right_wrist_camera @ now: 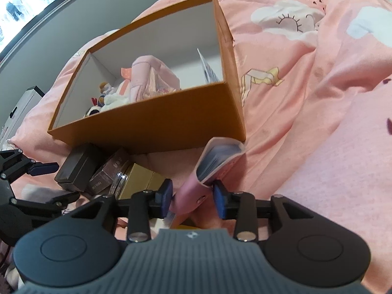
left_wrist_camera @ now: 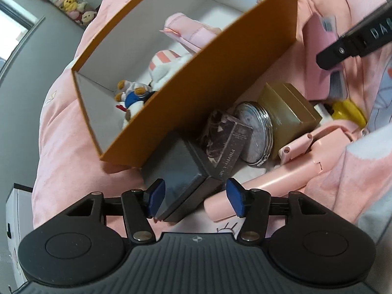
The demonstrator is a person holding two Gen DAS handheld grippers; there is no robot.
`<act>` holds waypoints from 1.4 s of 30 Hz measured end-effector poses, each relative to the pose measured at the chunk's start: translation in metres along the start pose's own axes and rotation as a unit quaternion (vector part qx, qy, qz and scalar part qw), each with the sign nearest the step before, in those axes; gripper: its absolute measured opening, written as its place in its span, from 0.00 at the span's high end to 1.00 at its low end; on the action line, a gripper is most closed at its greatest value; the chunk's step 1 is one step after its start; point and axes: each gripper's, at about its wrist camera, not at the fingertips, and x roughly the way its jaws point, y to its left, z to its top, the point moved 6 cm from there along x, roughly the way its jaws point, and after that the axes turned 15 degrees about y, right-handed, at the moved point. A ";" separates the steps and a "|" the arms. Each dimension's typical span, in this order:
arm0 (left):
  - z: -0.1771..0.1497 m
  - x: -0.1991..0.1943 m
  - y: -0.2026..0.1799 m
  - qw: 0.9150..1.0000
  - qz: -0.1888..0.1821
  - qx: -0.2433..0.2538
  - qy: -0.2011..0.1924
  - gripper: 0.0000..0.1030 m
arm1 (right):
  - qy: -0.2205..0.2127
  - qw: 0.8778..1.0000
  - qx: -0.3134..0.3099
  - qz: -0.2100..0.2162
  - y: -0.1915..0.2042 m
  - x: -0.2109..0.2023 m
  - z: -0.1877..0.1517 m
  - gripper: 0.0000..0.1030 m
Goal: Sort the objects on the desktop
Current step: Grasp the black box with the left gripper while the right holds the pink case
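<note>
My right claw (right_wrist_camera: 191, 202) clenched on pink booklet (right_wrist_camera: 215, 161); long axis points ahead toward orange box (right_wrist_camera: 152, 127). Left claw (left_wrist_camera: 194, 199) released, straddling dark case (left_wrist_camera: 181, 186) corner on bed.

1. The orange box (left_wrist_camera: 220, 73) is matt cardboard, white inside.
2. The bedspread (right_wrist_camera: 318, 98) is soft pink cloth.
3. The round tin (left_wrist_camera: 257, 134) shows shiny metal.
4. The dark case (left_wrist_camera: 181, 176) looks finely textured.

L tool (left_wrist_camera: 194, 198) fingers spread wide, R tool (right_wrist_camera: 193, 202) fingers part-closed, both angled down
</note>
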 end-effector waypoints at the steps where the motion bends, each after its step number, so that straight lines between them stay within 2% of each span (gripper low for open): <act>1: 0.001 0.001 -0.002 1.000 0.010 0.002 -0.006 0.36 | 0.001 1.000 0.001 0.000 0.001 0.002 0.000 0.60; 6: 0.002 0.011 -0.012 0.997 0.070 0.025 -0.018 0.35 | 0.006 1.000 0.013 0.006 -0.001 0.011 0.001 0.59; 9: 0.001 0.019 -0.020 0.992 0.116 0.050 -0.018 0.35 | 0.013 1.000 0.022 0.006 -0.004 0.016 0.002 0.59; 11: 0.001 0.022 -0.023 0.989 0.134 0.058 -0.016 0.35 | 0.018 0.999 0.027 0.004 -0.006 0.019 0.001 0.59; 13: 0.001 0.022 -0.021 0.990 0.130 0.055 -0.013 0.36 | 0.016 0.999 0.033 0.007 -0.008 0.020 0.001 0.59; 16: 0.001 0.018 -0.015 0.993 0.110 0.044 -0.005 0.44 | 0.011 0.999 0.036 0.009 -0.008 0.018 0.000 0.61; 19: 0.000 0.013 -0.008 0.994 0.103 0.041 -0.002 0.45 | 0.005 0.999 0.041 0.010 -0.009 0.015 0.000 0.62; 22: 0.001 0.009 -0.001 0.991 0.129 0.044 -0.006 0.51 | -0.001 0.999 0.053 0.004 -0.011 0.013 -0.001 0.63; 24: 0.000 0.006 0.006 0.988 0.152 0.040 -0.008 0.51 | -0.004 0.998 0.065 0.001 -0.015 0.011 -0.002 0.66; 27: -0.002 0.015 0.015 0.988 0.149 0.034 0.002 0.51 | -0.004 0.997 0.082 0.006 -0.020 0.011 -0.001 0.68; 30: -0.004 0.026 0.016 0.985 0.167 0.045 0.011 0.51 | 0.000 0.996 0.093 0.013 -0.024 0.014 0.000 0.68; 36: -0.003 0.029 0.011 0.988 0.144 0.049 -0.008 0.55 | -0.005 0.993 0.112 0.034 -0.030 0.015 0.001 0.68; 39: -0.003 0.021 0.018 0.993 0.110 0.030 -0.012 0.55 | -0.009 0.993 0.112 0.037 -0.029 0.013 0.000 0.69; 42: -0.003 0.007 0.029 0.998 0.053 -0.008 -0.017 0.55 | -0.013 0.993 0.108 0.039 -0.027 0.010 0.000 0.70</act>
